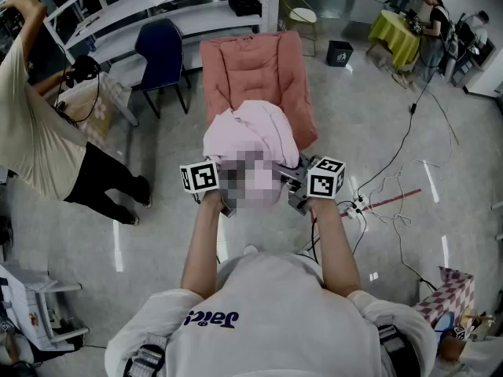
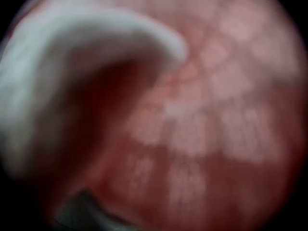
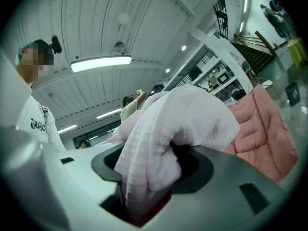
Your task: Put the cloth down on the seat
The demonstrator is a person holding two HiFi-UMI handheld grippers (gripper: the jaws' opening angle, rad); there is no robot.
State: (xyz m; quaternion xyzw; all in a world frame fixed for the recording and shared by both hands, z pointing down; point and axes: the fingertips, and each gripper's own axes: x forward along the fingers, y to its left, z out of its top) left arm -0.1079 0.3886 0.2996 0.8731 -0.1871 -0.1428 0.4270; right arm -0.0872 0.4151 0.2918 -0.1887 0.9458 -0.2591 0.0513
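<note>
Head view: the left gripper [image 1: 214,193] and right gripper [image 1: 306,188] are held up side by side, marker cubes facing outward. The pink cloth [image 1: 253,136] is bunched in a mound between them and just ahead of them. Beyond the cloth, farther ahead of both grippers, lies the salmon quilted seat [image 1: 251,65]. The cloth looks to be hanging over the seat's near edge rather than resting on it, though the bundle hides any contact. A dark blue chair [image 1: 161,52] stands well off to the left of the left gripper.

Left gripper view: the cloth [image 2: 202,129] is draped right over the lens, so the view is all blurred pink weave with a pale folded edge [image 2: 86,28] curling across the top left. The jaws cannot be made out here, so I cannot tell whether this gripper is clamped or merely buried in fabric.

Right gripper view: the gripper [image 3: 142,196] is tilted up toward the ceiling with its jaws closed tight on a thick fold of the cloth [image 3: 163,129]. The rest of the fabric spills up and over the jaws. The seat [image 3: 262,129] shows off to the gripper's right.

As I judge it, this is the carry step — cloth gathered and brought to the chair, not yet laid down. The next move calls for reaching forward over the cushion, lowering until the fabric bears on it, then opening the jaws and drawing back without dragging the cloth off.
</note>
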